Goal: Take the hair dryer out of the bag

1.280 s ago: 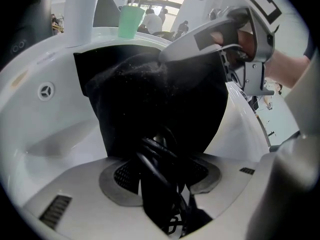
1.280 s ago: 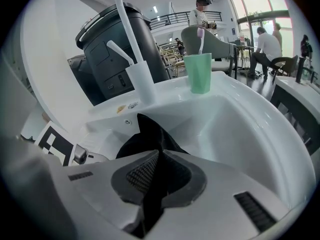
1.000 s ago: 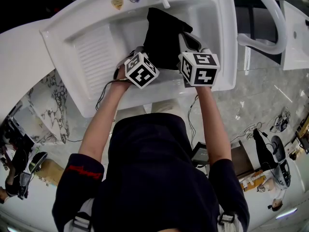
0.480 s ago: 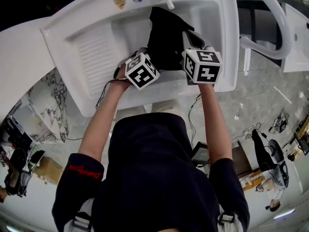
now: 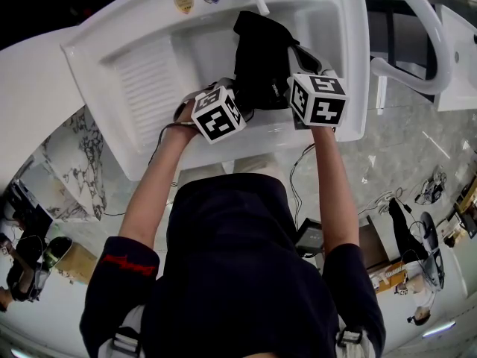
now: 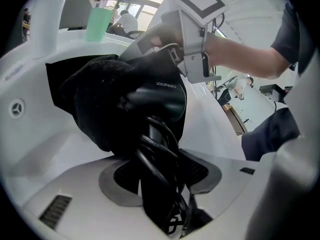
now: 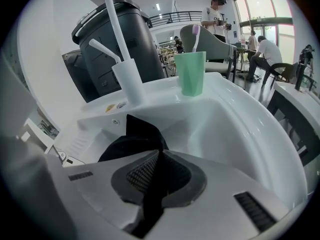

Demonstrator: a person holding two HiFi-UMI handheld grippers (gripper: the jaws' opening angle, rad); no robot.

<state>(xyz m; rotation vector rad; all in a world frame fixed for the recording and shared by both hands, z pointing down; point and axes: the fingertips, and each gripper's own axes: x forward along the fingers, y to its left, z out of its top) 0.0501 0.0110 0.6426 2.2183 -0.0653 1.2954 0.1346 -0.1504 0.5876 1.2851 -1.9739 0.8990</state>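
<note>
Left hand-held gripper (image 6: pixel 161 186) angled down, clamping hair dryer (image 6: pixel 161 96), right hand-held gripper (image 7: pixel 154 186) pinching bag (image 7: pixel 136 134)

The black bag (image 6: pixel 85 99) hides part of the hair dryer (image 6: pixel 161 95).

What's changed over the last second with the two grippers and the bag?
The left gripper, shut on the handle of the hair dryer, rolled and drew slightly back toward the person. The right gripper kept its pinch on the black bag in the sink.
</note>
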